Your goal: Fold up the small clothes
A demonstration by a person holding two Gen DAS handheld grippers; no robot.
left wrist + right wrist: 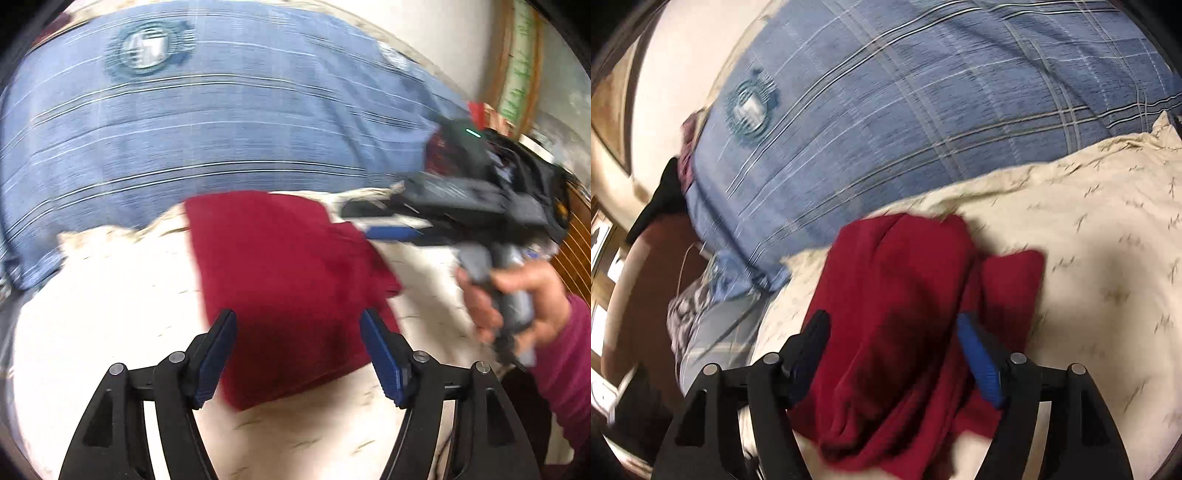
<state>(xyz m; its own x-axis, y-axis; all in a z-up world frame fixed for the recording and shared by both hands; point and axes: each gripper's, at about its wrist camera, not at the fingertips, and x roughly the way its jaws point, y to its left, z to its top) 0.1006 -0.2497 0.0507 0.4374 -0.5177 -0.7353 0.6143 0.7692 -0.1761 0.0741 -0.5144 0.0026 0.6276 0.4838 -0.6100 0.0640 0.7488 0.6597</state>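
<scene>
On the cream sheet (pixel 110 314), one folded red cloth (pixel 280 280) lies just ahead of the left gripper (pixel 297 350) and beneath the right gripper (pixel 892 354); both grippers gape, holding nothing. One blue blanket (pixel 221 129) lies behind.

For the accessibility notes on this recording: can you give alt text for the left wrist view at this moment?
A folded dark red garment lies on a cream patterned sheet, seen between the open left gripper fingers, which hold nothing. To the right, a hand in a maroon sleeve holds the right gripper over the garment's far edge; a blue checked blanket lies behind. The picture is motion-blurred.
</scene>
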